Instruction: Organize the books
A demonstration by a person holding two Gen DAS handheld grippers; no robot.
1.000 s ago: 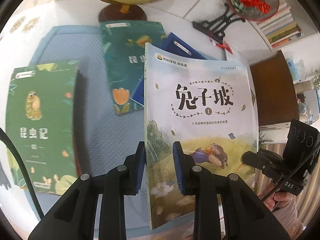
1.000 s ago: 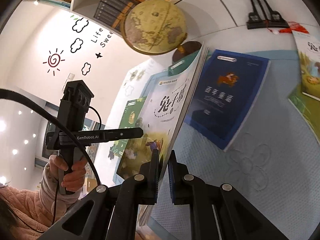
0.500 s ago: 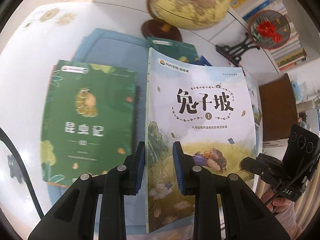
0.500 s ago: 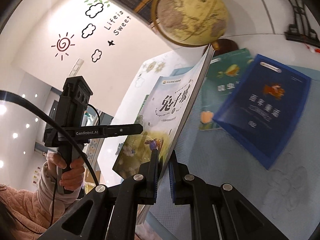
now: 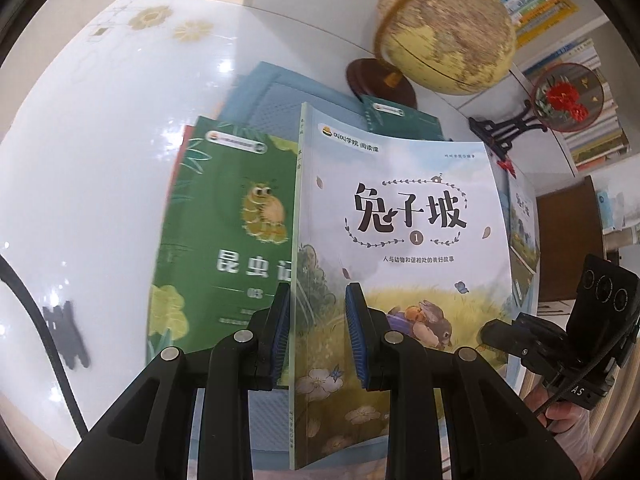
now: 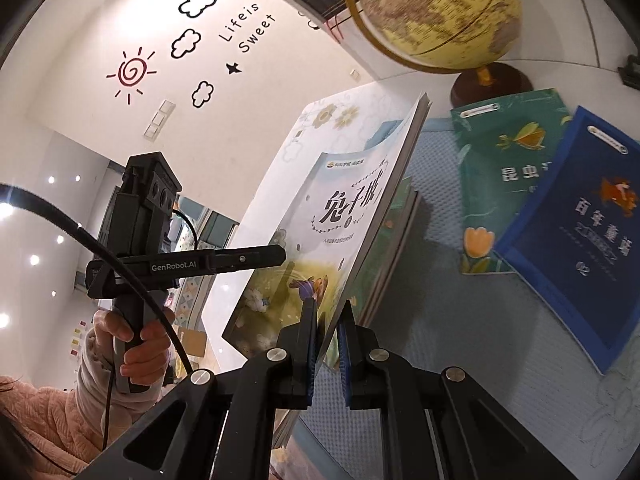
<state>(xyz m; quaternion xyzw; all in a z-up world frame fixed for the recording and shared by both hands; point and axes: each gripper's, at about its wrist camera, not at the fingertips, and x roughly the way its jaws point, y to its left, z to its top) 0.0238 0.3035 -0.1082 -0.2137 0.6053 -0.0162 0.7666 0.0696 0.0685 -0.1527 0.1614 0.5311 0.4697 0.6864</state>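
We had both hand-held grippers, left (image 5: 316,332) and right (image 6: 328,340), clamped on the rabbit book (image 5: 404,240); best lowered flat, squarely onto the green book (image 5: 228,232).

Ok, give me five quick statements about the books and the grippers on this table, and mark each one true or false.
1. Both grippers hold the same book. True: the left gripper and the right gripper are each shut on the white rabbit book.
2. The white rabbit book lies flat on the mat. False: it is lifted and tilted above the blue mat.
3. A green insect book lies under the held book's left edge. True.
4. The globe has tipped over. False: it stands upright on its brown base.
5. The blue book lies under the teal book. False: the blue one overlaps on top.
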